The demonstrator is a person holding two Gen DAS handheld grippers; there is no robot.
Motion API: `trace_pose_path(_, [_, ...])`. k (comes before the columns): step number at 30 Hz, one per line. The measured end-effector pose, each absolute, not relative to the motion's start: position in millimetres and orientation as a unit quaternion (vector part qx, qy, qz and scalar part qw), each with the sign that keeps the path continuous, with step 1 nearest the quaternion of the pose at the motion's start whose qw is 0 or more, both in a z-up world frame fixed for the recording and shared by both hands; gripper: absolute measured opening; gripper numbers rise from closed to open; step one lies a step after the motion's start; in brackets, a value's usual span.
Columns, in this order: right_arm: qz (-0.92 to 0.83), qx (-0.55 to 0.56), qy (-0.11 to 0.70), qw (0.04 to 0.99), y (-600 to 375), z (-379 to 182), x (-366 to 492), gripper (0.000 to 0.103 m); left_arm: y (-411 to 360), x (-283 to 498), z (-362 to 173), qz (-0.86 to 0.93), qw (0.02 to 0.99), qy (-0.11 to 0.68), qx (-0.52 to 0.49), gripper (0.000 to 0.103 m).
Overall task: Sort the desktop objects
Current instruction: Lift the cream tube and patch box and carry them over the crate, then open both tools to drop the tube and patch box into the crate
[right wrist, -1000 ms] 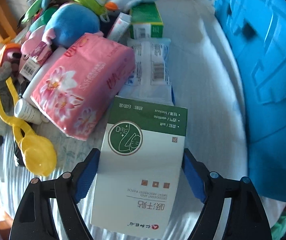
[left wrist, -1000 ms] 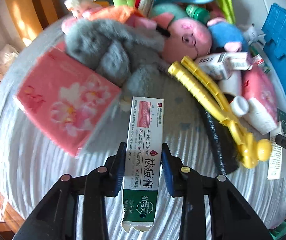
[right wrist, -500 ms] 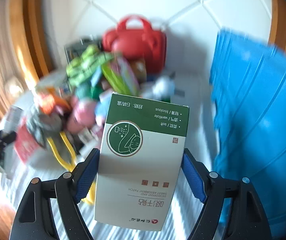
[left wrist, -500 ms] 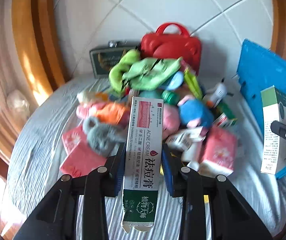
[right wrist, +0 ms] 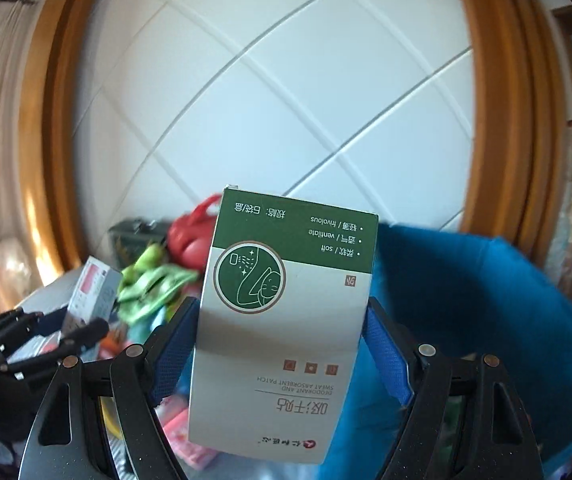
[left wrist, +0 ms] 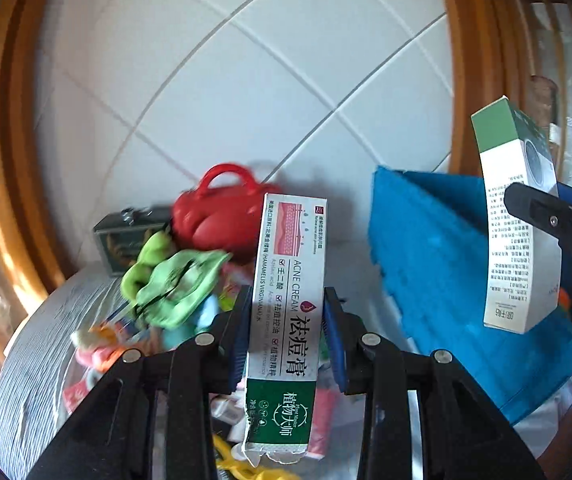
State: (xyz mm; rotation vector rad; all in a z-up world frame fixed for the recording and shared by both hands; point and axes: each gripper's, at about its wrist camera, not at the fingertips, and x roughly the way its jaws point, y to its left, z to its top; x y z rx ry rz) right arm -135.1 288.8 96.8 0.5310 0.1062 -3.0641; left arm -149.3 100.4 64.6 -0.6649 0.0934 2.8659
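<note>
My left gripper (left wrist: 287, 320) is shut on a long white and green acne cream box (left wrist: 287, 280), held high above the cluttered table. My right gripper (right wrist: 280, 328) is shut on a wider green and white deodorant patch box (right wrist: 286, 304), its blue pads pressed against both sides. That same patch box (left wrist: 517, 216) shows at the right of the left wrist view, in front of the blue bin (left wrist: 445, 272). In the right wrist view the left gripper (right wrist: 42, 340) appears at the lower left with the cream box (right wrist: 94, 288) in it.
A red handbag (left wrist: 222, 216), a green plush toy (left wrist: 174, 284), a dark tin (left wrist: 126, 236) and mixed toys lie piled on the grey striped cloth (left wrist: 34, 360). The blue bin (right wrist: 485, 312) stands to the right. A white tiled wall and wooden frames rise behind.
Both grippers have risen with their boxes and tilted up toward level, so the table pile has dropped low in view and the wall fills the top. Both grips are unchanged.
</note>
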Motion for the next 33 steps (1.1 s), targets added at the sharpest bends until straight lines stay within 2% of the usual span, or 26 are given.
trace_pose_path(9, [-0.989,0.129,0.028,-0.07,399.2,141.5,-115.0,0.08,220.3,-148.7,114.4,0.969,0.165,0.046,-0.179,0.033])
trace_pose_path(15, [-0.981,0.152,0.032,-0.116,471.6,140.7,-119.8,0.08,308.8,-159.7,133.5,0.958,0.201,0.05,-0.197,0.033])
trace_pose_path(23, [-0.967,0.207,0.033,-0.145,534.3,114.4,-137.1,0.08,403.0,-180.5,106.4,0.934,0.214,0.072,-0.275,0.033])
trace_pose_path(33, [-0.951,0.278,0.021,-0.132,580.3,84.2,-169.7,0.08,450.3,-200.9,78.8,0.912,0.2,0.091,-0.346,0.033])
